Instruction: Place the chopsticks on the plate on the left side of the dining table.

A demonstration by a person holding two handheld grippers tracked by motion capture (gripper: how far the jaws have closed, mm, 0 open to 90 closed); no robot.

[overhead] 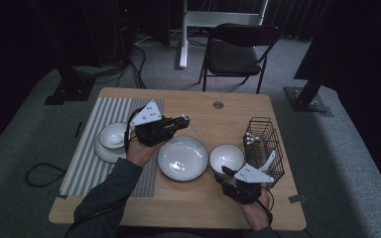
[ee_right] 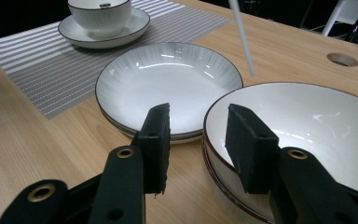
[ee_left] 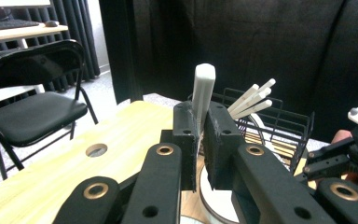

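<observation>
The left gripper (overhead: 181, 120) is clamped on a white chopstick (ee_left: 203, 88); in the left gripper view the two pads press its lower part and the squared end stands up above them. In the high view the stick's free length runs from the jaw tips toward 4 o'clock, slanting down over the far rim of the large plate (overhead: 183, 157), its tip near the small bowl (overhead: 226, 158). The long axis therefore lies roughly along the 10-to-4 line of the table.

The right gripper (ee_right: 198, 140) sits at the 6 o'clock edge of the small bowl. Its jaws stand about half open, one on each side of the rim; whether the pads press the rim cannot be told.

Step in hand, as judged: carrying one chopstick toward the wire basket (overhead: 263, 148) at 3 o'clock, where other white sticks (ee_left: 254, 99) lean already. A second bowl on a saucer (overhead: 113, 141) stands on the striped mat (overhead: 94, 148) at 9 o'clock.

The next move calls for swinging the stick on across the bowl, tipping it upright, lowering its end inside the basket wall, then opening the jaws.
</observation>
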